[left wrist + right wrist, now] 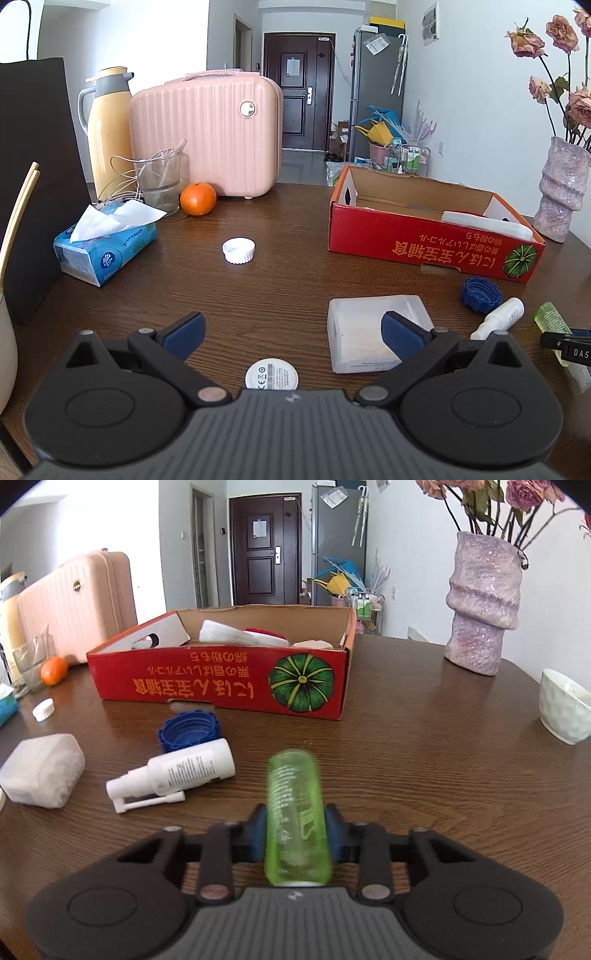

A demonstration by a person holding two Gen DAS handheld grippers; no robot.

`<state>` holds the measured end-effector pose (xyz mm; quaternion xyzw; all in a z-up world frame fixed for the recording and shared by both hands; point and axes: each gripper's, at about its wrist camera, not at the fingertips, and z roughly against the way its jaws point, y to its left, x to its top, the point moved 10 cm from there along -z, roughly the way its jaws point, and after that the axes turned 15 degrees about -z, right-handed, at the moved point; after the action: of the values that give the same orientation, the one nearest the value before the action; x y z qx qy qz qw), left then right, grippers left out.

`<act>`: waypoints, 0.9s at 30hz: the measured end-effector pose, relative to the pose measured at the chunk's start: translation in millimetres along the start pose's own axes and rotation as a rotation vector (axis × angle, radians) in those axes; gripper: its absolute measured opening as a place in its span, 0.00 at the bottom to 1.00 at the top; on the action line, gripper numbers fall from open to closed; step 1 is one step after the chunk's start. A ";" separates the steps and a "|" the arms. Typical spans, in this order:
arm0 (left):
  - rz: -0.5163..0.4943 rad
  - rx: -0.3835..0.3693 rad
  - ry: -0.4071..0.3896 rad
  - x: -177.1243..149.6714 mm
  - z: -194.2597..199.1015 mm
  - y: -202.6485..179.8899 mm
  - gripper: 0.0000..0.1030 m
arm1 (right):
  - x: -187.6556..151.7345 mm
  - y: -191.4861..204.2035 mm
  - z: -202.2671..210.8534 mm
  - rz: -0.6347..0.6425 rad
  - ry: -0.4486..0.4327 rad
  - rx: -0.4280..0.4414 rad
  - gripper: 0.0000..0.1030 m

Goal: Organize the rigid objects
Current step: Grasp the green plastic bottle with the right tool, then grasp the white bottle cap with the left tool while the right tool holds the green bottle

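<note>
Tabletop [424, 746] of dark wood fills the lower half of both views and carries everything, with the loose items scattered toward the near edge, probably because they have not been sorted yet. The red cardboard box [221, 686] sits in the upper middle of the right wrist view, open at the top with a few pale things already lying inside; it looks like the collecting place, so its near wall faces the hand-held grippers for easy reach.

The right hand-held gripper [295, 840], at the bottom centre of its view, is pressed onto the green bottle [293, 797], pinching it near its base so that the bottle points away toward the box. A grip that low leaves most of the bottle free, which may let it tip.

The left hand-held gripper [291, 330], at the bottom of its own view, is spread wide with nothing between its blue pads, hanging above the tabletop beside the clear plastic box [365, 332].

Left of the green bottle in the right wrist view lies the white spray bottle [177, 775] on its side, touching the blue cap [188, 733] behind it. The white cap [239, 251] rests alone in the middle of the left wrist view.
</note>
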<state>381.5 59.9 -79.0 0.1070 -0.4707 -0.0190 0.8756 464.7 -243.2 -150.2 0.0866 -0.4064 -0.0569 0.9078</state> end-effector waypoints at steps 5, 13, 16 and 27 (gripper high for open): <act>0.000 -0.003 0.013 -2.1 -3.7 -0.2 1.00 | -0.2 4.5 8.3 -0.010 -0.038 0.006 0.29; 0.008 -0.003 0.007 -0.9 -1.6 2.6 1.00 | 8.2 11.9 34.6 -0.062 -0.122 0.046 0.29; 0.017 0.007 0.008 -0.8 -3.2 7.6 1.00 | 9.5 13.7 42.6 -0.077 -0.142 0.056 0.29; 0.042 0.064 0.037 8.2 -30.4 48.1 1.00 | 12.1 17.2 60.2 -0.118 -0.195 0.077 0.29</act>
<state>408.0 110.8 -78.6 0.1254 -0.4570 0.0167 0.8804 428.2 -235.2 -98.5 0.1393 -0.4889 -0.1028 0.8550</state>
